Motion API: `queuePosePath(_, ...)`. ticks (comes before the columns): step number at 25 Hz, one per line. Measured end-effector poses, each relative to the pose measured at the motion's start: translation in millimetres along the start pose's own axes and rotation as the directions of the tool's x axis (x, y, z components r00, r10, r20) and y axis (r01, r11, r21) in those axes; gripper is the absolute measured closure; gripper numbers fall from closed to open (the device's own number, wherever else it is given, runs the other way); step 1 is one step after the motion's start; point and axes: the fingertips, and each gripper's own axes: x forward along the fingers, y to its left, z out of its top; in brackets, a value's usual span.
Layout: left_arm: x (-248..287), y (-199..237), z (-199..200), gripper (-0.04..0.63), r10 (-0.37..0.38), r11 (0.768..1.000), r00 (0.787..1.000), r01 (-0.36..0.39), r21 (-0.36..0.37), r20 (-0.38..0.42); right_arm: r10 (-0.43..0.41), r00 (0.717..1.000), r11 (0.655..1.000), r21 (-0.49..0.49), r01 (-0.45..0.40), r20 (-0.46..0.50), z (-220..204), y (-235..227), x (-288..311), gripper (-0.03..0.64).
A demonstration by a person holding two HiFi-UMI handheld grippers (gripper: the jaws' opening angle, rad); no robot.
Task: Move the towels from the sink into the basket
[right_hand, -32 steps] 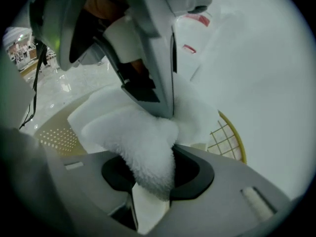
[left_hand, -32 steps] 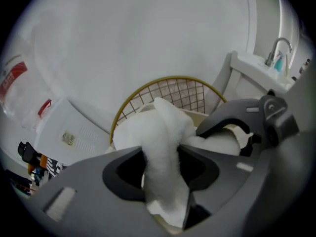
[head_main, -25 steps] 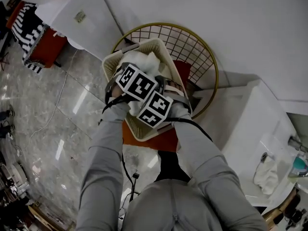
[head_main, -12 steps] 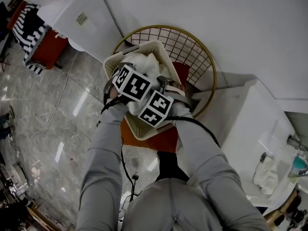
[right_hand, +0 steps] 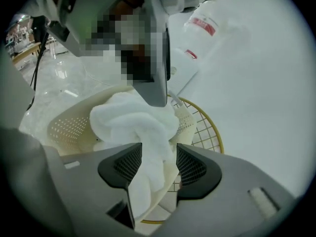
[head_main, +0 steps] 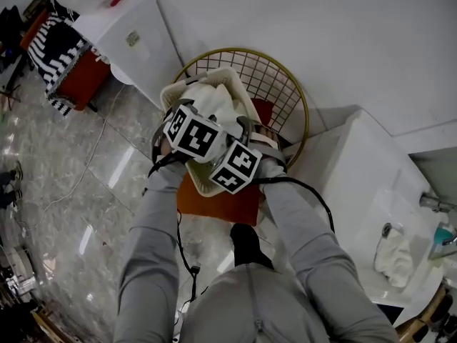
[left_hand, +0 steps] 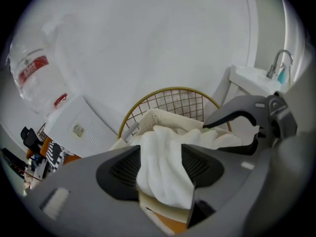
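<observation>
A white towel [head_main: 208,100] lies bunched in the cream perforated basket [head_main: 173,91], which stands in front of a gold wire basket [head_main: 285,77]. Both grippers hover close together over the cream basket, and their marker cubes [head_main: 191,133] [head_main: 235,166] hide the jaws from the head view. In the left gripper view the towel [left_hand: 163,167] hangs loosely through my left gripper [left_hand: 160,171], whose jaws stand apart. The same towel [right_hand: 136,120] drapes between the parted jaws of my right gripper [right_hand: 159,164], with a thin gap at the right pad. Another white towel [head_main: 391,252] lies in the sink [head_main: 410,213].
An orange-red mat [head_main: 221,206] lies under the cream basket. A white cabinet [head_main: 121,34] stands at the left, with a red stool and striped cloth [head_main: 68,59] beyond it. A tap [head_main: 435,204] and bottle sit by the sink. Cables trail on the glossy floor [head_main: 78,184].
Both grippers have stayed over the cream basket, drawn back a little toward me. More of the white towel now shows beyond the marker cubes.
</observation>
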Motion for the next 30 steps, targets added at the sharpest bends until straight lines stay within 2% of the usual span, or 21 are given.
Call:
queuePosePath(10,-58,-11,-4,0.287,0.06,0.998,0.997,-0.06,-0.004,0.039,-0.069,0.994,0.997,0.038,0.066,0.08,13,-1,-54,0.417)
queuePosePath(17,-116,-30,-14,0.287,0.105,0.993,0.989,-0.098,-0.068,0.101,-0.154,0.976,0.983,0.121,0.137,0.152,12,-3,-111,0.417)
queuePosePath(24,-185,-55,-22,0.287,0.151,0.974,0.961,-0.105,-0.199,0.23,-0.249,0.942,0.951,0.24,0.194,0.223,4,-6,-177,0.417)
queuePosePath(30,-234,-84,-41,0.287,0.193,0.962,0.924,-0.112,-0.247,0.33,-0.319,0.905,0.917,0.332,0.219,0.283,-13,3,-241,0.417)
